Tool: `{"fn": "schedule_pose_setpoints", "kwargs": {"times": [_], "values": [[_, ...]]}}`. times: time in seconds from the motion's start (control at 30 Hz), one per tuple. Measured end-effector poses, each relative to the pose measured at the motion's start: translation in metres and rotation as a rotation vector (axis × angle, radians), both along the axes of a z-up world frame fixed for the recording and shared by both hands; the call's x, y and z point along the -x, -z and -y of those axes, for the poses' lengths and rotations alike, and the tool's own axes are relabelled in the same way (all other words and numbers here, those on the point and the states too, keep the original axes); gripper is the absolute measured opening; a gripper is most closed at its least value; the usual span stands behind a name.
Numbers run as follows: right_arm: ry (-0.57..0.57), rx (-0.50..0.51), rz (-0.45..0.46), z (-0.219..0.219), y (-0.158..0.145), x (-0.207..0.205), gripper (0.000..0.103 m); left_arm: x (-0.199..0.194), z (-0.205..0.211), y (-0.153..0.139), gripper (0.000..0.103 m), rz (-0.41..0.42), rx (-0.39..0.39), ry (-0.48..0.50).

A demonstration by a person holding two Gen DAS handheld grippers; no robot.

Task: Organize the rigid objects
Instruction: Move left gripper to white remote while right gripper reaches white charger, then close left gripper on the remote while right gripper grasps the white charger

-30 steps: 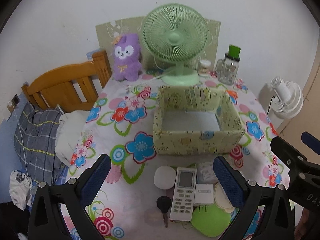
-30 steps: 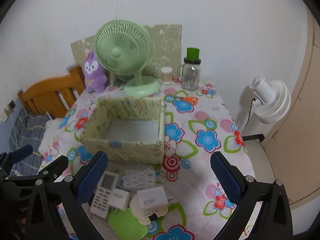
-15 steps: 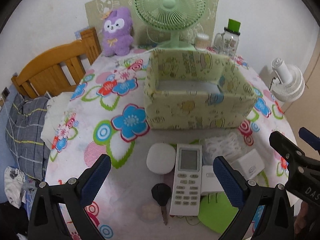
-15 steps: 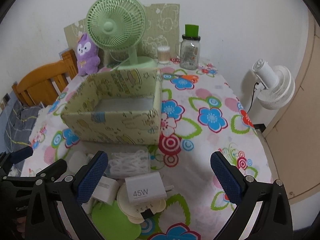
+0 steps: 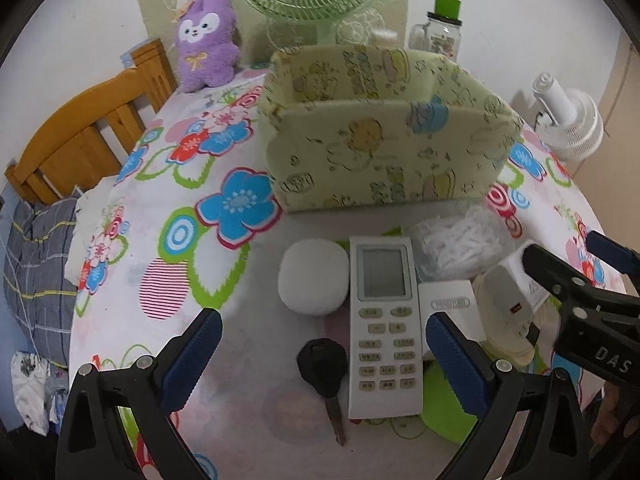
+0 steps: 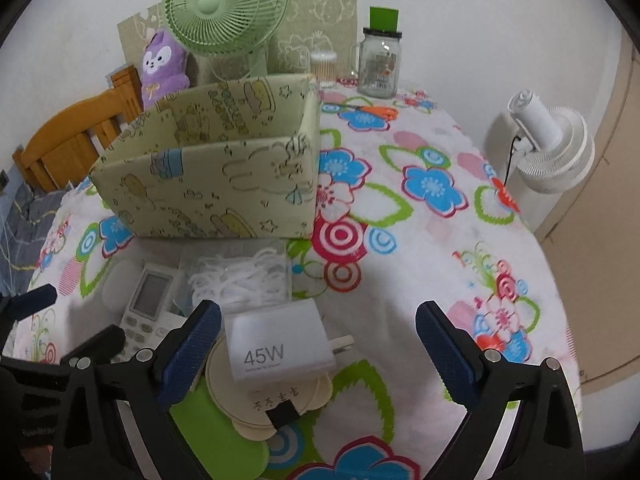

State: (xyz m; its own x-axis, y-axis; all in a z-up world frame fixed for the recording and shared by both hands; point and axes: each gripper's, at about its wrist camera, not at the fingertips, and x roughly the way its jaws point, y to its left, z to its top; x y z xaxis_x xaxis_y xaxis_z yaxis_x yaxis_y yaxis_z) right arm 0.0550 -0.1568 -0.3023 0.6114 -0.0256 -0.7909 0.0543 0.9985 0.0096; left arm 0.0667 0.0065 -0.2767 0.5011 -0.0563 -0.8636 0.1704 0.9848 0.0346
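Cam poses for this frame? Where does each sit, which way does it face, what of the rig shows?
Left wrist: on the left tool, tilted down at the remote, key and storage box; own open fingers show, right tool at right edge.
Right wrist: on the right tool, tilted down at the 45W charger; jaws closing, nothing gripped; left tool at left.
Shared: box, remote, charger, green fan.

Plain white wall behind a desk under flower-print cloth; wooden chair back at its left, white floor fan and beige panel to the right; even, diffuse light.
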Motion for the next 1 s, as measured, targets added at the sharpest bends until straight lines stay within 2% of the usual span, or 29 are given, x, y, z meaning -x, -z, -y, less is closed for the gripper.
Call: {"fn": "schedule_pose_setpoints", "kwargs": {"times": [0.2, 0.43, 0.67, 0.83, 1.0], "values": [[-0.017, 0.010, -0.033, -0.009, 0.016, -0.001, 0.094, 0.004, 0.003, 0.010, 0.102, -0.005, -0.005, 0.038], [-0.016, -0.003, -0.051, -0.011, 0.029, -0.005, 0.079, 0.005, 0.003, 0.010, 0.102, -0.005, 0.006, 0.053], [0.004, 0.007, -0.028, -0.013, 0.030, -0.004, 0.078, 0.009, 0.005, 0.022, 0.101, -0.052, -0.011, 0.075], [0.014, 0.007, -0.032, -0.009, 0.030, -0.004, 0.078, 0.007, 0.012, 0.025, 0.101, -0.048, 0.000, 0.081], [0.035, 0.005, -0.036, -0.002, 0.030, -0.004, 0.078, 0.003, 0.020, 0.031, 0.098, -0.052, -0.033, 0.087]]}}
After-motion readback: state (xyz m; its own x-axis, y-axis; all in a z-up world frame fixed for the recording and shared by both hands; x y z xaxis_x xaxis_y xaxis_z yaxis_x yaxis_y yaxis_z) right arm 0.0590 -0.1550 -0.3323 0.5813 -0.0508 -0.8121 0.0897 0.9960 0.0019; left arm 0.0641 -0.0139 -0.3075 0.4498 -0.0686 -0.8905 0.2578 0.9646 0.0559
